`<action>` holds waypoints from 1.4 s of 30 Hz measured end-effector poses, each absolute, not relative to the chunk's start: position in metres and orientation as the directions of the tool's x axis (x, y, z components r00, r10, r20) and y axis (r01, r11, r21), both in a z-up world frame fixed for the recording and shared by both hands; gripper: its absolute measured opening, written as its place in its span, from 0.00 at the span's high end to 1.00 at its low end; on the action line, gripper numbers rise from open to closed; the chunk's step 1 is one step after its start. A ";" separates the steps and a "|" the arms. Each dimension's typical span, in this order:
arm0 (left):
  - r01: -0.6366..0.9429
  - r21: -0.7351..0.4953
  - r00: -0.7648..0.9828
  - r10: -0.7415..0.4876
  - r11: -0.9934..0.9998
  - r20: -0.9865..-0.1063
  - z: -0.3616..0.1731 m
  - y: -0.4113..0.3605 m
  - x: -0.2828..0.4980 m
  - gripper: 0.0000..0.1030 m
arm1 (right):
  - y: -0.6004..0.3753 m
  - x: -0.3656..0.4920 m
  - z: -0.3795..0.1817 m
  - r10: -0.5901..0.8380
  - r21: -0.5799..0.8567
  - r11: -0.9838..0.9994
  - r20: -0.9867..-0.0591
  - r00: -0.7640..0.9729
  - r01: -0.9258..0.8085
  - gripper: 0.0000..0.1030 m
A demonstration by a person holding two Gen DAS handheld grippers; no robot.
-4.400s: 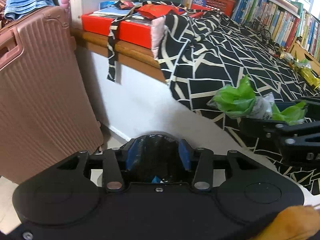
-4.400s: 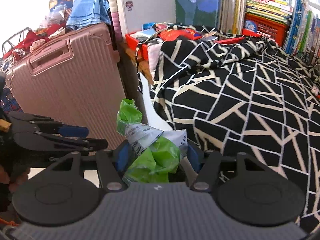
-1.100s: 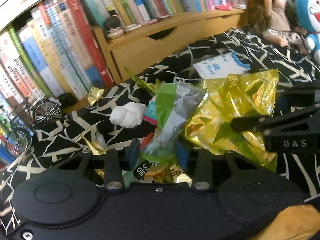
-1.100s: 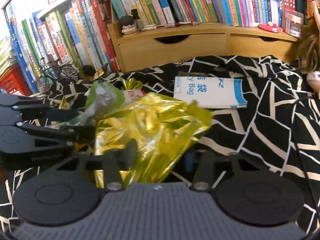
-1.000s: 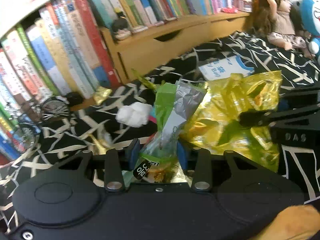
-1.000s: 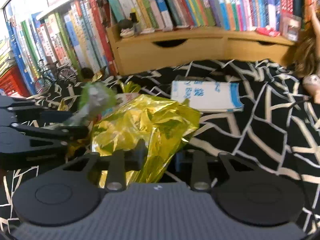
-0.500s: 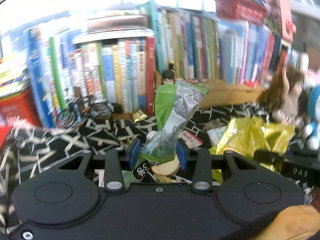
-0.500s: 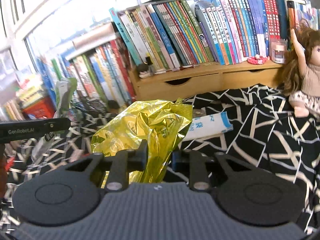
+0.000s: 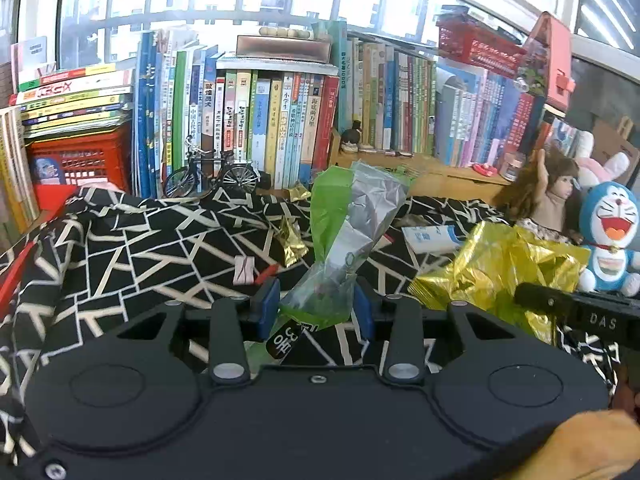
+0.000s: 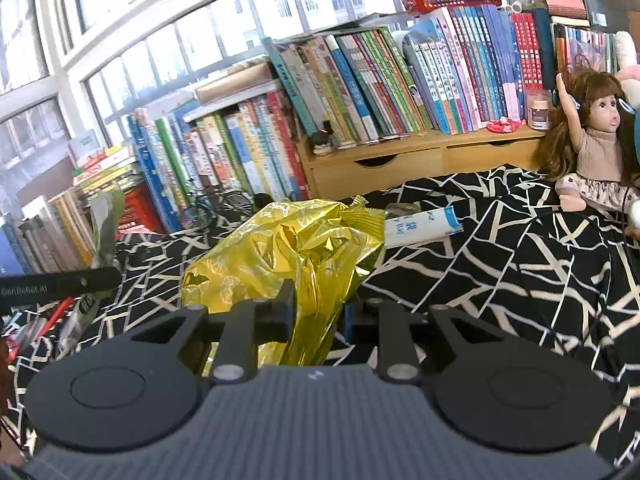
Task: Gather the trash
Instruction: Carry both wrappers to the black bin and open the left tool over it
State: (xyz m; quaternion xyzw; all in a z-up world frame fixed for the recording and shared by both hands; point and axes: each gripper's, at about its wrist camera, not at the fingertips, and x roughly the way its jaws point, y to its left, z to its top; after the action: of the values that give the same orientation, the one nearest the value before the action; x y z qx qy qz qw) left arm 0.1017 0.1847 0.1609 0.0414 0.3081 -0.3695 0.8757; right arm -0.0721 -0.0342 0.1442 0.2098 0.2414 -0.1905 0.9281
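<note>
Midway: left hand-held gripper [image 9: 316, 306] clenches a crumpled green-and-silver snack wrapper [image 9: 352, 220] at frame centre; right hand-held gripper [image 10: 318, 314] grips a crinkled yellow foil bag [image 10: 288, 248], centre. Small gold foil wrappers [image 9: 292, 240] left on the black-and-white patterned bedspread [image 9: 140, 248], above centre. No bin visible.
</note>
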 end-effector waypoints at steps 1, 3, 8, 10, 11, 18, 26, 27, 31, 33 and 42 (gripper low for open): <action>0.674 -0.155 0.537 -0.624 0.722 -0.567 0.161 0.191 0.096 0.64 | -0.028 -0.076 0.146 -0.249 0.300 0.841 -0.524 0.815 0.450 0.74; 0.678 -0.152 0.538 -0.626 0.719 -0.564 0.161 0.205 0.084 0.64 | -0.018 -0.081 0.149 -0.243 0.302 0.845 -0.517 0.821 0.440 0.74; 0.652 -0.163 0.575 -0.623 0.740 -0.530 0.164 0.244 0.064 0.64 | 0.009 -0.091 0.157 -0.227 0.292 0.864 -0.501 0.835 0.410 0.74; 0.625 -0.169 0.598 -0.607 0.762 -0.523 0.169 0.262 0.059 0.64 | 0.020 -0.093 0.162 -0.232 0.270 0.876 -0.491 0.840 0.400 0.74; 0.619 -0.171 0.607 -0.605 0.767 -0.515 0.173 0.272 0.056 0.64 | 0.026 -0.094 0.165 -0.236 0.263 0.880 -0.479 0.846 0.395 0.74; 0.583 -0.125 0.669 -0.561 0.803 -0.487 0.189 0.328 0.035 0.64 | 0.062 -0.107 0.176 -0.210 0.265 0.899 -0.438 0.874 0.349 0.74; 0.544 -0.113 0.695 -0.522 0.832 -0.495 0.182 0.382 0.003 0.64 | 0.104 -0.123 0.177 -0.195 0.258 0.908 -0.441 0.876 0.331 0.74; 0.540 -0.112 0.695 -0.517 0.834 -0.499 0.180 0.388 -0.001 0.64 | 0.109 -0.125 0.177 -0.184 0.261 0.911 -0.438 0.880 0.320 0.74; 0.523 -0.104 0.700 -0.496 0.846 -0.514 0.172 0.410 -0.020 0.64 | 0.129 -0.128 0.176 -0.151 0.263 0.921 -0.438 0.886 0.287 0.74; 0.516 -0.094 0.700 -0.482 0.852 -0.526 0.167 0.419 -0.026 0.64 | 0.140 -0.127 0.175 -0.130 0.259 0.929 -0.444 0.886 0.266 0.74; 0.416 -0.077 0.710 -0.376 0.906 -0.595 0.136 0.479 -0.065 0.64 | 0.196 -0.120 0.169 0.079 0.235 0.971 -0.512 0.855 0.052 0.74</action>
State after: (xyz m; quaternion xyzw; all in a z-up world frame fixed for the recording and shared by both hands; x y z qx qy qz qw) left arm -0.0654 0.4791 0.1356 0.0313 0.3147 -0.2142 0.9242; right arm -0.1198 0.1959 0.1687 0.1212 0.2688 0.0070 0.9555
